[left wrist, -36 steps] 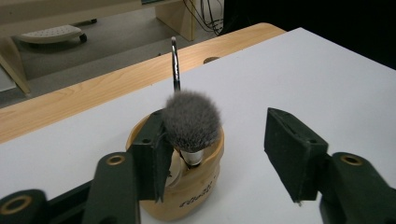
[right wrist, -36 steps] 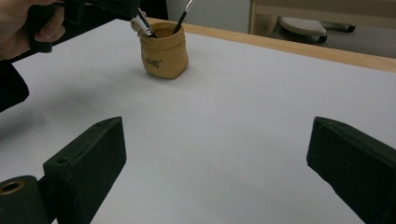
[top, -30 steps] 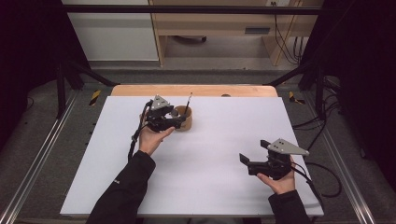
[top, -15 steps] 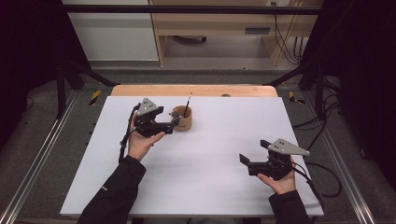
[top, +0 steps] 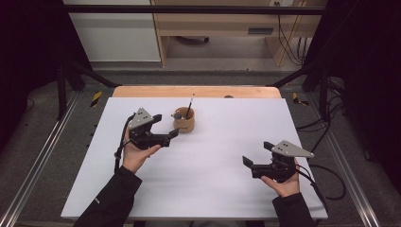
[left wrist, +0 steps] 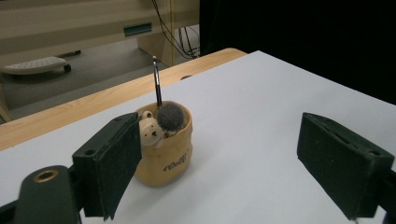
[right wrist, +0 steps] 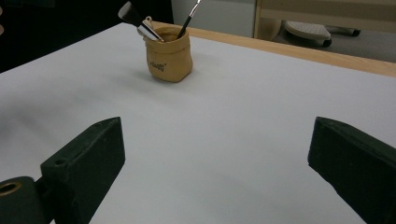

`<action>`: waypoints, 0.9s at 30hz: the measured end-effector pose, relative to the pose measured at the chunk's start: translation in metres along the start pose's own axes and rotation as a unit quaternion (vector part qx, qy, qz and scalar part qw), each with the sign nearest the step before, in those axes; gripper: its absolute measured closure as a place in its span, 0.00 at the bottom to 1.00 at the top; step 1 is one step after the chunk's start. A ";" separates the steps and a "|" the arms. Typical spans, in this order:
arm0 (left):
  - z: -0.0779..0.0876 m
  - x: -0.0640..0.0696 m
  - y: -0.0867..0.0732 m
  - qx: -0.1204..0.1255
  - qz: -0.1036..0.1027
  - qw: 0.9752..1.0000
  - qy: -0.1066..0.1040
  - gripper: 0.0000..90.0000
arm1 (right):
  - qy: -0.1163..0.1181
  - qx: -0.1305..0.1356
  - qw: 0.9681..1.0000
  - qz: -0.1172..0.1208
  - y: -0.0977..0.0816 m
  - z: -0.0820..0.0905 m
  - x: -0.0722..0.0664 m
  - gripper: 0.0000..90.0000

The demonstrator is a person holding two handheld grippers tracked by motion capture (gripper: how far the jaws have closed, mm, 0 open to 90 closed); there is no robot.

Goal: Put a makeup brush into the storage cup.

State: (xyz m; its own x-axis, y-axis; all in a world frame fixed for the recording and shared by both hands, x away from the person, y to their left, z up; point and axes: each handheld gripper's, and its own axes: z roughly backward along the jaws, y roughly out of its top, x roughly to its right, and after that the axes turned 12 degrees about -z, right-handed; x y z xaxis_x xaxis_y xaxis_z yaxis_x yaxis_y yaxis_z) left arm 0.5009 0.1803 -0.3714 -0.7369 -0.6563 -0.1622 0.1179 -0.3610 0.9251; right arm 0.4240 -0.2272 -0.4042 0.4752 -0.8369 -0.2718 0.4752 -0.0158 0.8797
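1. My left gripper [top: 166, 135]: jaws wide, just been opening, nothing between them; it sits just left of the pouch.
2. Tan pouch [top: 184, 122]: dark print on its side, too small to read; holds a thin brush [left wrist: 157, 86], a grey puff [left wrist: 171, 116] and a small figure.
3. My right gripper [top: 250, 163]: jaws wide, empty, well apart from the pouch.

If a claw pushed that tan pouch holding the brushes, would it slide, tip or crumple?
The tan pouch looks soft, with a rolled rim and bulging sides, so it would probably dent under a push. Its broad, squat base suggests sliding on the white table rather than tipping. The thin brush stands tall and leans, so it may shift or rattle.
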 end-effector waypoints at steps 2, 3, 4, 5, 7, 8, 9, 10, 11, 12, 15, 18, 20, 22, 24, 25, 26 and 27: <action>0.004 0.001 -0.003 0.001 0.000 1.000 -0.003 0.14 | 0.001 0.001 1.000 -0.001 0.000 0.000 0.000 0.05; 0.006 0.002 -0.004 0.001 0.000 1.000 -0.004 0.14 | 0.001 0.001 1.000 -0.001 0.000 0.000 0.000 0.05; 0.008 0.003 -0.006 0.003 -0.001 1.000 -0.004 0.14 | 0.001 0.000 1.000 -0.001 0.000 0.000 0.000 0.05; 0.009 0.004 -0.007 0.001 -0.001 1.000 -0.004 0.14 | 0.000 0.000 1.000 0.000 0.000 0.000 0.000 0.05; 0.012 0.005 -0.011 0.001 -0.001 1.000 -0.003 0.14 | 0.000 -0.001 1.000 0.001 0.000 0.000 0.000 0.05; 0.013 0.006 -0.013 -0.001 -0.001 1.000 -0.004 0.14 | 0.000 -0.001 1.000 0.001 0.000 0.000 0.000 0.05; 0.015 0.006 -0.015 -0.002 0.001 1.000 -0.004 0.14 | 0.000 -0.002 1.000 0.001 0.000 0.000 0.000 0.05; 0.016 0.006 -0.017 -0.003 0.000 1.000 -0.004 0.14 | 0.000 -0.002 1.000 0.001 0.000 0.000 0.000 0.05; 0.018 0.007 -0.020 -0.003 0.003 1.000 -0.004 0.14 | 0.001 -0.001 1.000 0.001 0.000 0.000 0.000 0.05; 0.019 0.008 -0.022 -0.003 0.004 1.000 -0.005 0.14 | 0.001 0.000 1.000 0.000 0.000 0.000 0.000 0.05; 0.024 0.009 -0.029 -0.004 0.006 1.000 -0.002 0.14 | 0.001 0.000 1.000 0.000 0.000 0.000 0.000 0.05; 0.028 0.009 -0.035 -0.007 0.008 1.000 0.000 0.14 | 0.002 0.000 1.000 0.001 0.000 0.000 0.000 0.05; 0.031 0.009 -0.038 -0.006 0.011 1.000 0.001 0.14 | 0.001 -0.002 1.000 0.001 0.000 0.000 0.000 0.05; 0.035 0.010 -0.040 -0.009 0.007 1.000 0.005 0.13 | 0.002 -0.002 1.000 0.003 0.000 0.000 0.000 0.05; 0.037 0.011 -0.041 -0.007 0.010 1.000 0.005 0.13 | 0.002 -0.002 1.000 0.002 0.000 0.000 0.000 0.05; 0.039 0.011 -0.042 -0.008 0.009 1.000 0.005 0.13 | 0.002 -0.001 1.000 0.002 0.000 0.000 0.000 0.05; 0.041 0.011 -0.043 -0.008 0.009 1.000 0.007 0.13 | 0.002 -0.001 1.000 0.002 0.000 0.000 0.000 0.05; 0.042 0.011 -0.044 -0.007 0.011 1.000 0.007 0.13 | 0.002 -0.001 1.000 0.002 0.000 0.000 0.000 0.05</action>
State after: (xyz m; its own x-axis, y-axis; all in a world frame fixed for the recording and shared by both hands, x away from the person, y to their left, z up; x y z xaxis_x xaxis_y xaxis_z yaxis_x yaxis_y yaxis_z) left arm 0.4595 0.2171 -0.3993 -0.7240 -0.6739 -0.1471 0.1438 -0.3560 0.9233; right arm 0.4237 -0.2274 -0.4041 0.4803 -0.8346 -0.2698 0.4751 -0.0111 0.8799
